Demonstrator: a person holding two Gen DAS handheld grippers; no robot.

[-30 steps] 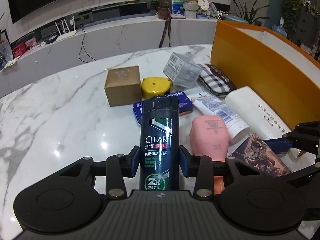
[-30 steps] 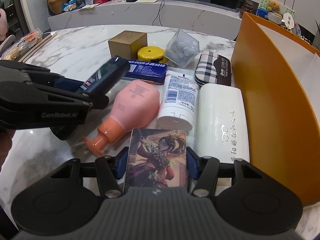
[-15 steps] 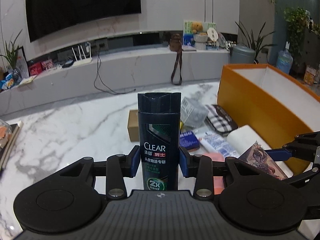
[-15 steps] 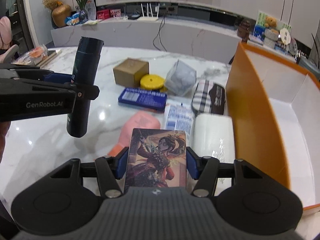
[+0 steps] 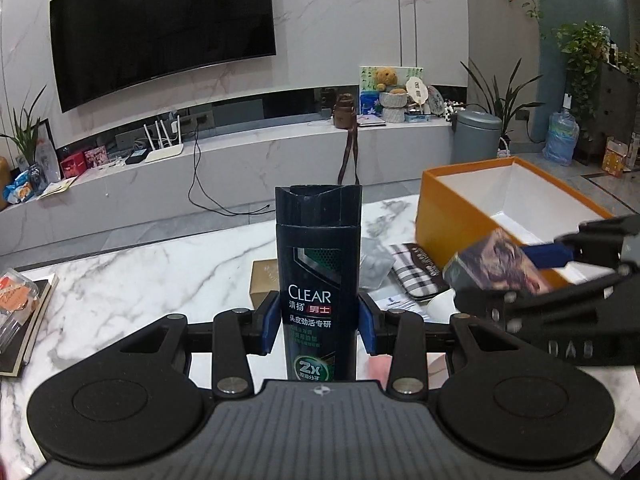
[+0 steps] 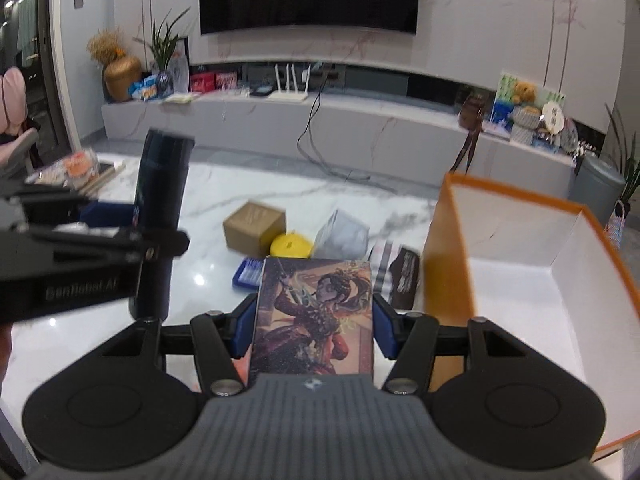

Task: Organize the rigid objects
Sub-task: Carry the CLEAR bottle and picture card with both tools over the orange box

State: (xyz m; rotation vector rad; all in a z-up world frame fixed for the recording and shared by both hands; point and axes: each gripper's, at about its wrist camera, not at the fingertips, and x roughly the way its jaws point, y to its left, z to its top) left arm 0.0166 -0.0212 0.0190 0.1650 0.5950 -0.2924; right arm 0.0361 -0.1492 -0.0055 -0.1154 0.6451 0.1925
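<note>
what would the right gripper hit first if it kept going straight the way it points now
Probably the yellow round object on the table, just beyond the illustrated box that the right gripper holds. The orange box lies off to the right. Depth is unclear.

The shampoo bottle is showing black with green accents; the storage box is showing orange outside, white inside; the surface is showing grey-veined white marble; the pouch is showing black-and-white plaid.

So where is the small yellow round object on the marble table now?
In the right wrist view the small yellow round object lies mid-table, between the brown cardboard cube on its left and the clear plastic box on its right.
</note>
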